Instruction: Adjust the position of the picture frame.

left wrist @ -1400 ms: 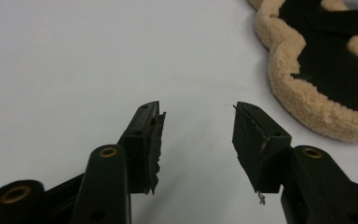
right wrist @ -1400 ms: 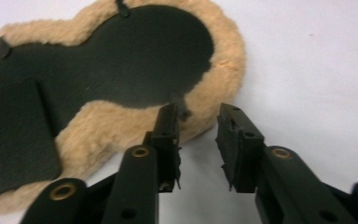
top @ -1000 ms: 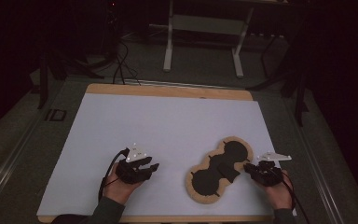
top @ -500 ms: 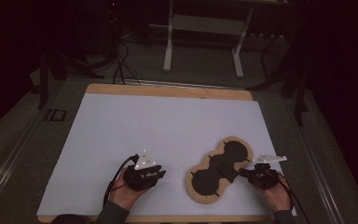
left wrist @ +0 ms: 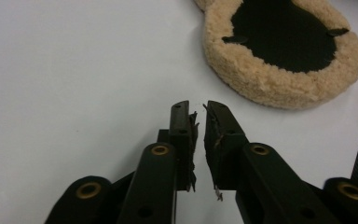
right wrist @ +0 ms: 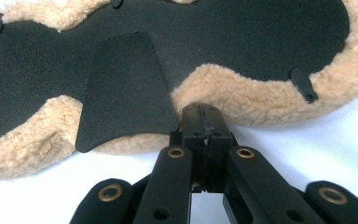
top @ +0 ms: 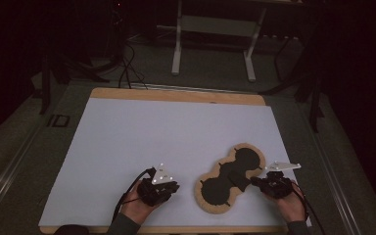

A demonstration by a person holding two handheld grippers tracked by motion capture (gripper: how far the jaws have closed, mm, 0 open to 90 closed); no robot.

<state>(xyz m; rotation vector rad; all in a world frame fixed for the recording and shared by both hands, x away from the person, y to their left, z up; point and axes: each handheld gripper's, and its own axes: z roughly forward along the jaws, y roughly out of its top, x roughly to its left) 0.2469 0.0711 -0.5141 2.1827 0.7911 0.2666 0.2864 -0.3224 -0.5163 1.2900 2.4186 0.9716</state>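
A peanut-shaped pad (top: pixel 216 192) with a black middle and a tan fleece rim lies on the white sheet (top: pixel 176 132), at the front right. A black flap (top: pixel 237 175) lies across its waist. My right gripper (top: pixel 252 180) is at the pad's right edge. In the right gripper view its jaws (right wrist: pixel 204 109) are shut against the fleece rim of the pad (right wrist: pixel 261 42), beside a corner of the flap (right wrist: pixel 121 88). My left gripper (top: pixel 175 186) lies left of the pad. Its jaws (left wrist: pixel 199 105) have just been closing to a narrow gap with nothing between them, short of the pad (left wrist: pixel 261 79).
The white sheet covers a wooden board whose far edge (top: pixel 176 94) shows. Beyond the table stand a metal frame (top: pixel 213 24) and loose cables (top: pixel 127 68) on the dark floor. Table rails run along both sides.
My left hand has slid right toward the pad and its jaws have drawn together. The right hand and the pad have stayed put.
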